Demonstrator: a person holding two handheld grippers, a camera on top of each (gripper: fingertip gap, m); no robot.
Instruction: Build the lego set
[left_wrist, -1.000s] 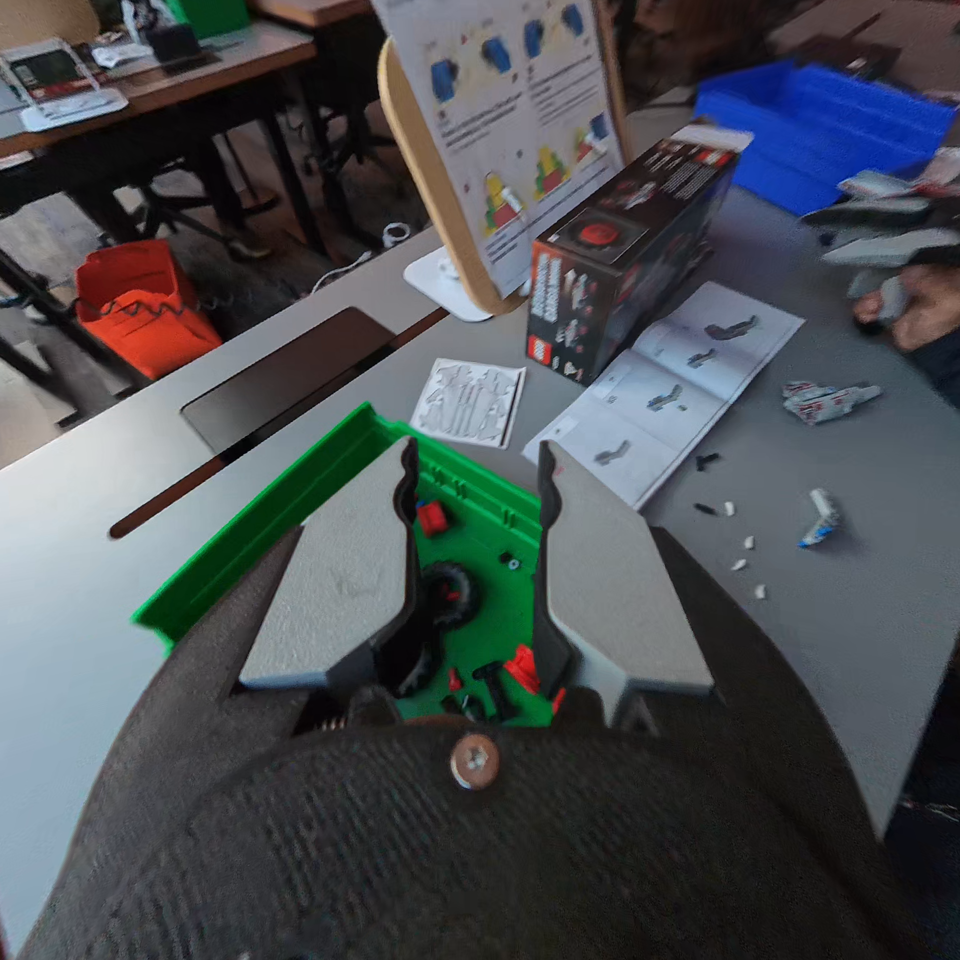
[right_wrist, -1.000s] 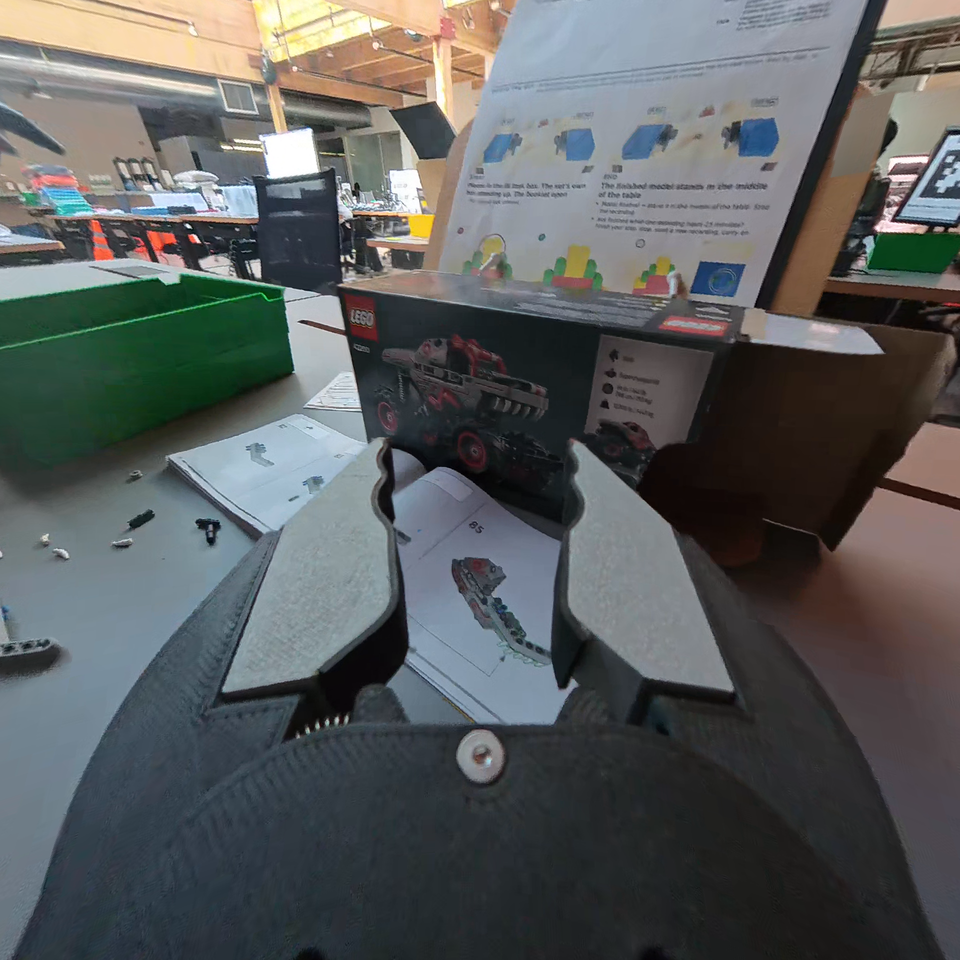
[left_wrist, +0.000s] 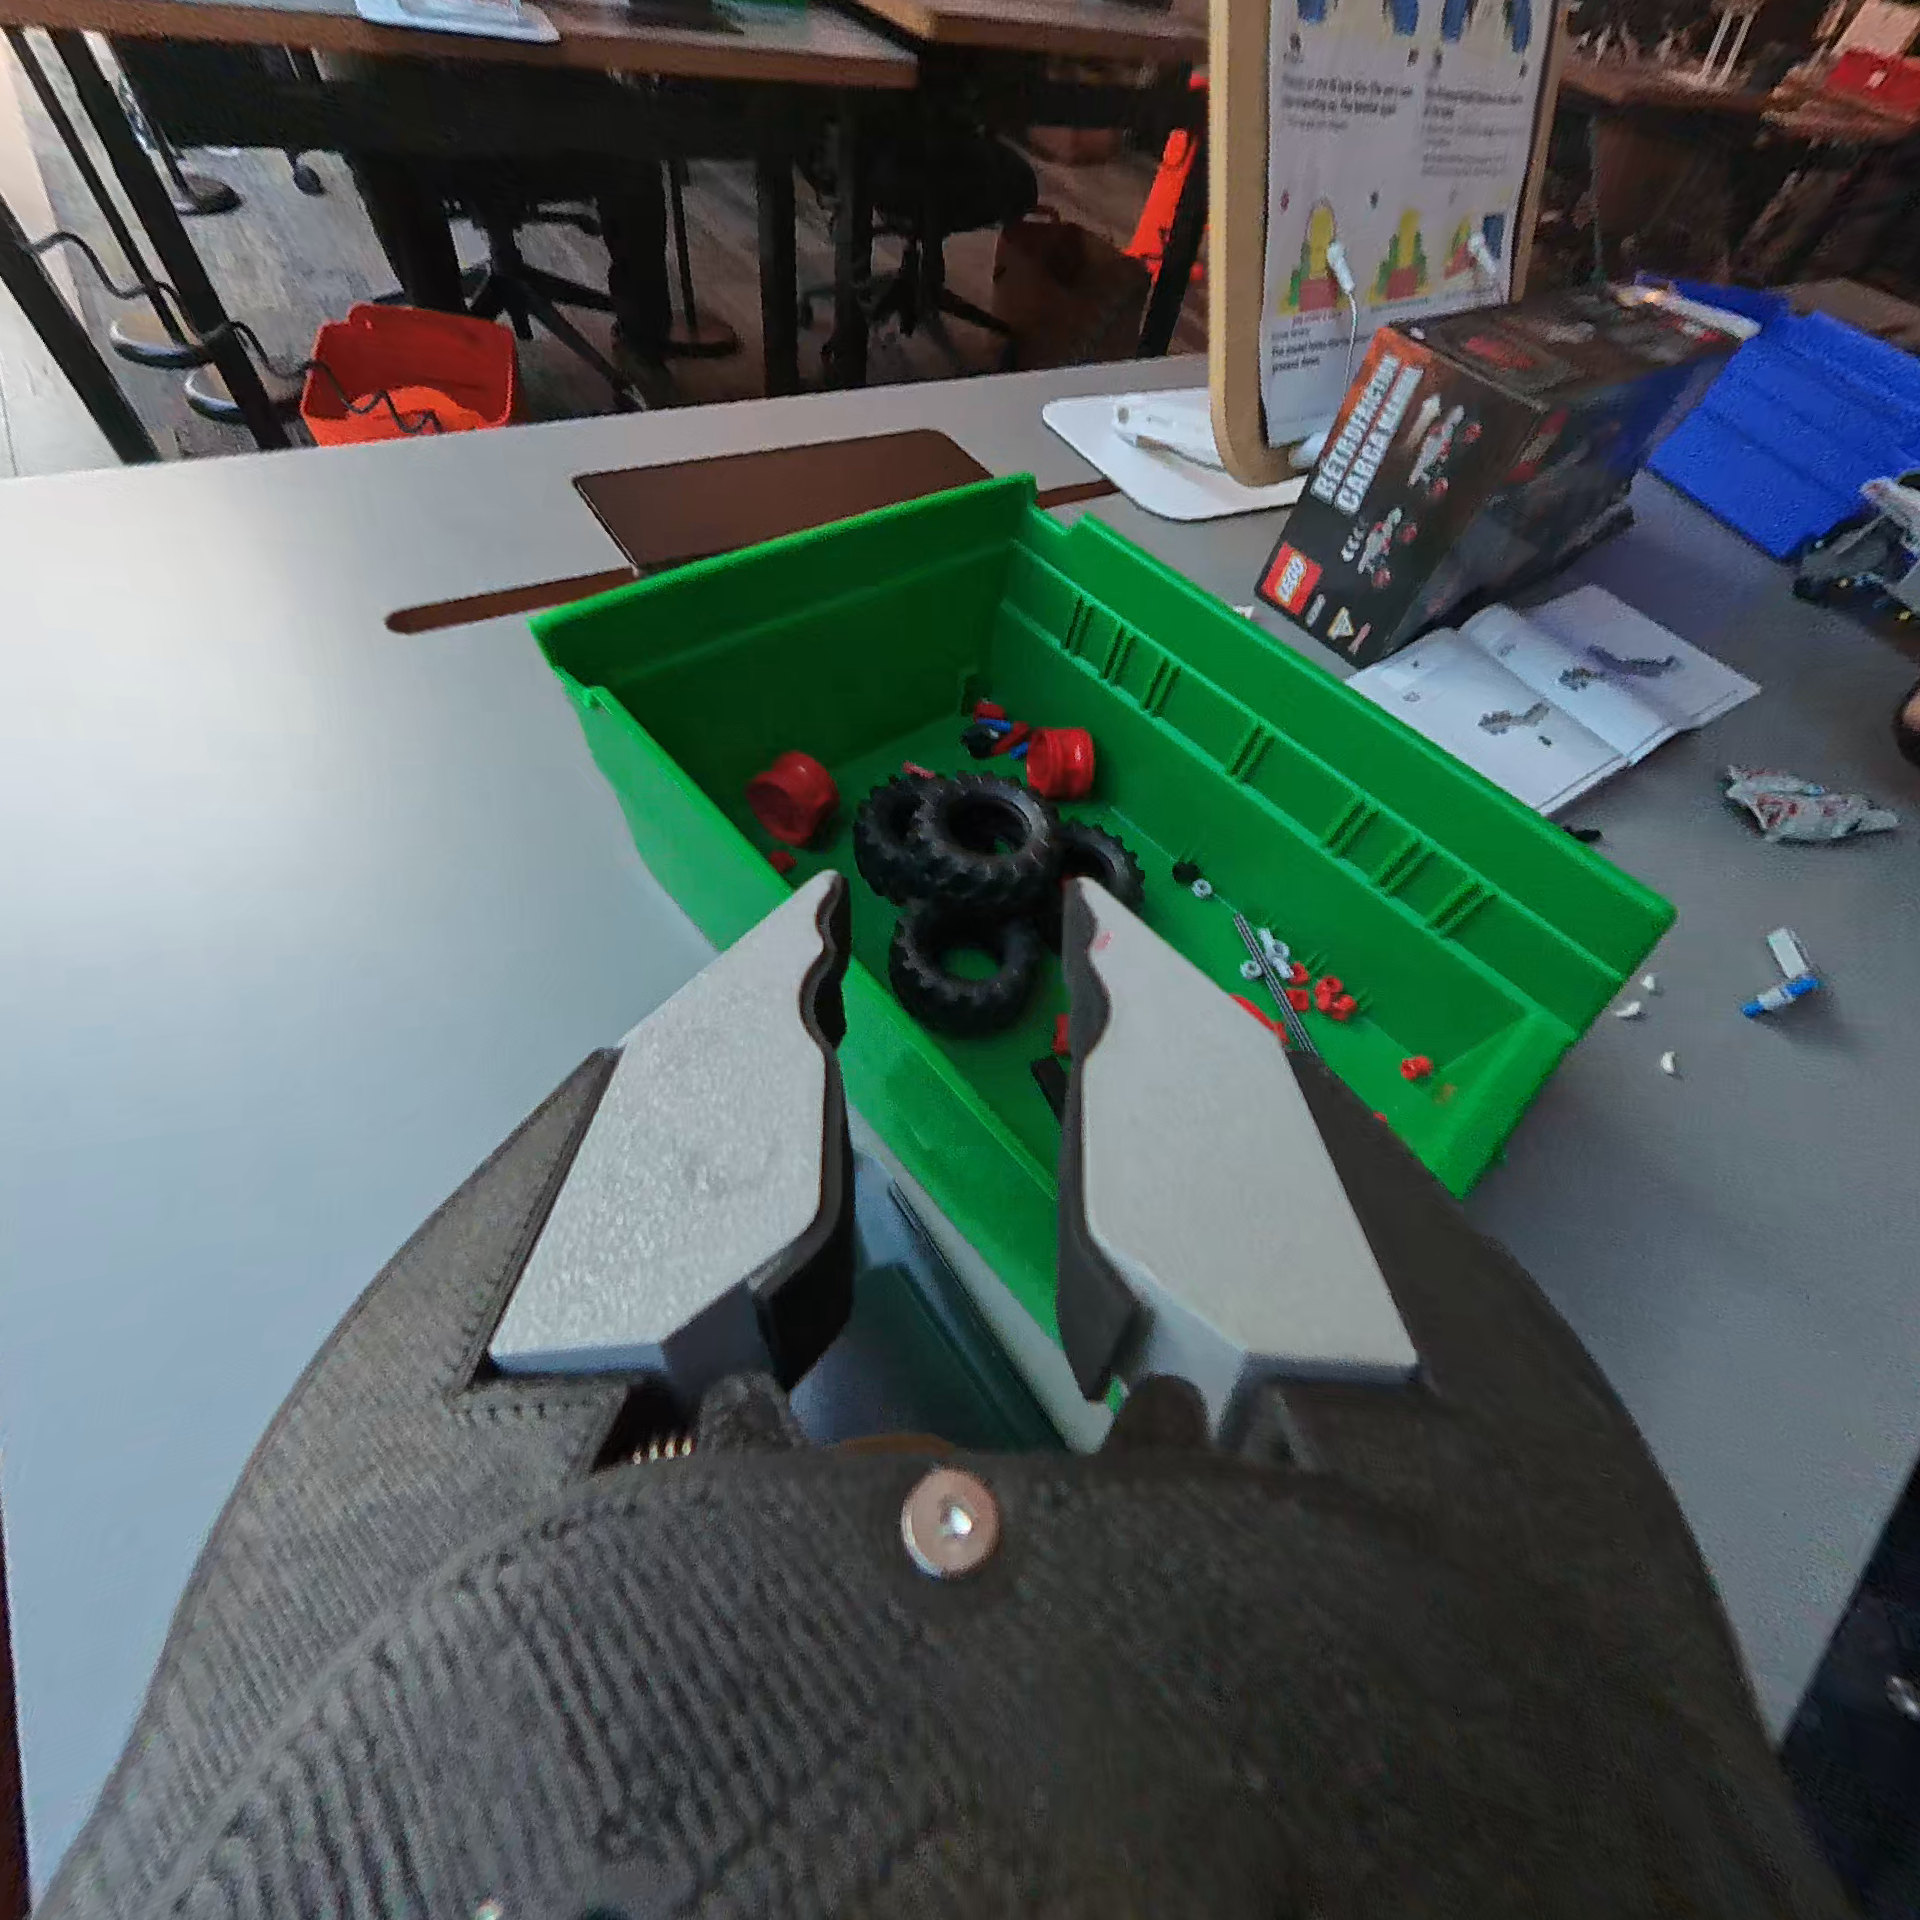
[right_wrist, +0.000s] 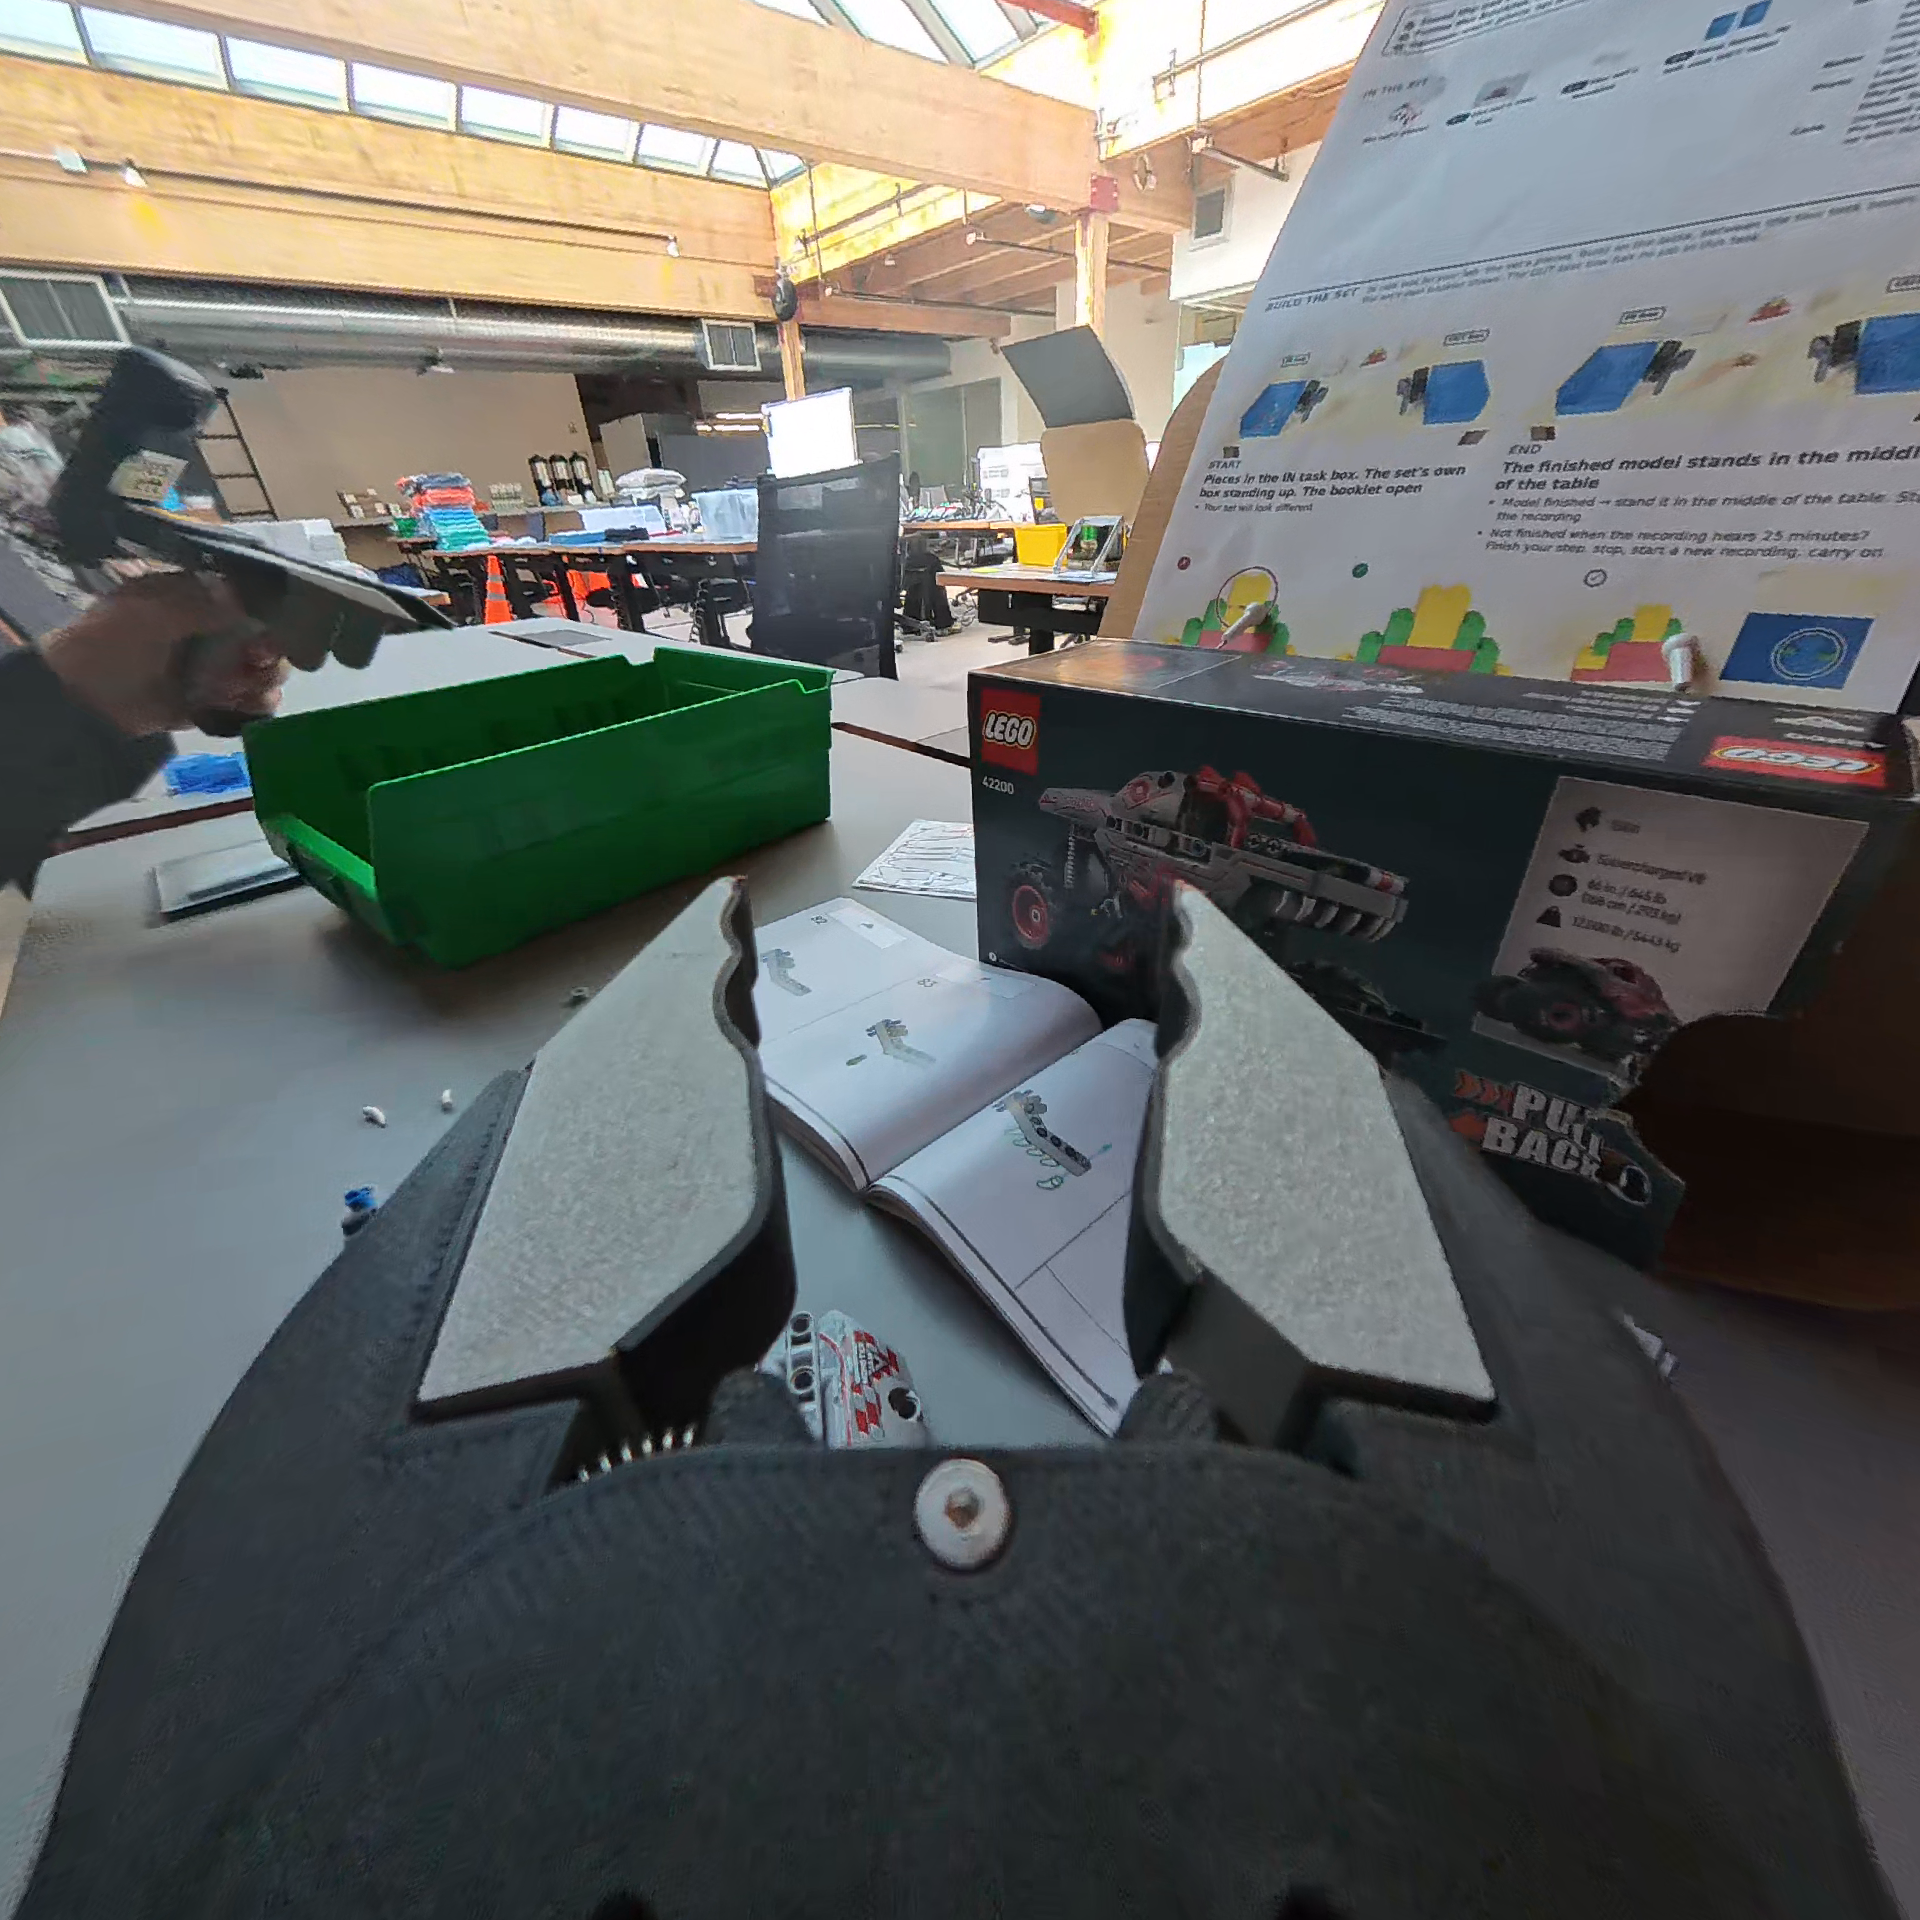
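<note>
A grey bench (left_wrist: 260, 831) fills the left wrist view. Set directly on it are a green bin (left_wrist: 1299, 790) at centre, a dark set box (left_wrist: 1475, 468) at upper right, an open booklet (left_wrist: 1558, 707) below the box, a blue bin (left_wrist: 1787, 416) at the right edge, and small loose pieces (left_wrist: 1782, 982) at mid right

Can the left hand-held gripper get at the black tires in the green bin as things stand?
Probably yes. The left hand-held gripper is open above the open-topped green bin, and the black tires lie uncovered just ahead.

printed set box (right_wrist: 1434, 883), lettered instruction poster (right_wrist: 1621, 416)
</note>
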